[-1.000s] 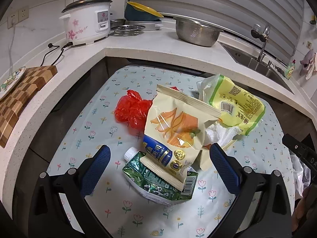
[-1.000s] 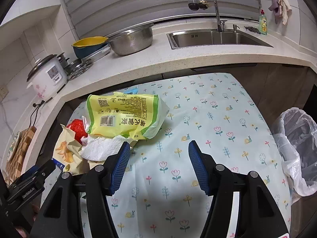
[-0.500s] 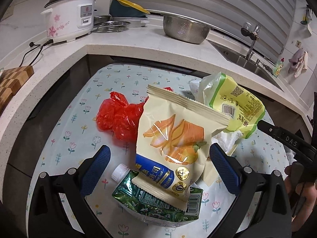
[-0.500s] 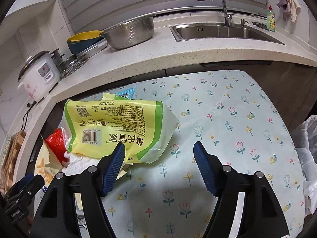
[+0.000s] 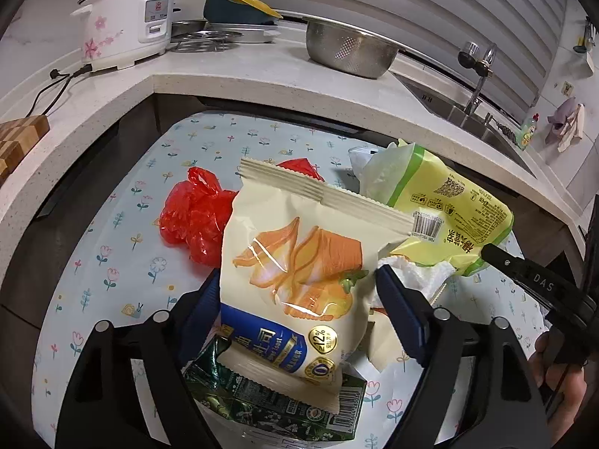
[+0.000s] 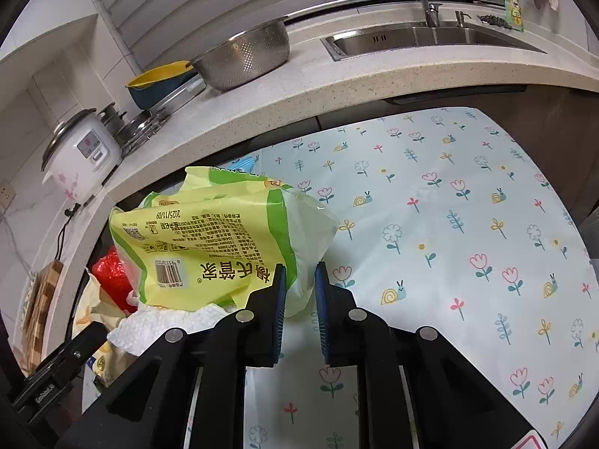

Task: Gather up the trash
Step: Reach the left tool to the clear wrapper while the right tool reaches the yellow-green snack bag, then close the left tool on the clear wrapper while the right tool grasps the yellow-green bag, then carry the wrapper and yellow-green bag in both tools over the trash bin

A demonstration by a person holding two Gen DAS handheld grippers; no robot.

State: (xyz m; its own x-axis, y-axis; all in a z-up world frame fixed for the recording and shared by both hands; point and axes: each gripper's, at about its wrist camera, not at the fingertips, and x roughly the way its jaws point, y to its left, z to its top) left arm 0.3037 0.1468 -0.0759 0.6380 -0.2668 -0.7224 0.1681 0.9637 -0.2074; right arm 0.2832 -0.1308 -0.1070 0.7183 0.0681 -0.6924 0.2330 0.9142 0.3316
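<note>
A pile of trash lies on the flowered tablecloth. In the left wrist view my left gripper stands with its jaws on both sides of a cream toast bag, which lies over a green carton. A red plastic bag and white crumpled paper lie beside it. In the right wrist view my right gripper has its jaws nearly together on the clear end of a yellow-green snack bag, which also shows in the left wrist view.
A stone counter curves behind the table with a rice cooker, a steel colander, a blue and yellow bowl and a sink. A wooden board lies at far left.
Both grippers moved forward into the pile. The right jaws narrowed onto the yellow-green bag's end. The left jaws narrowed around the cream toast bag.
</note>
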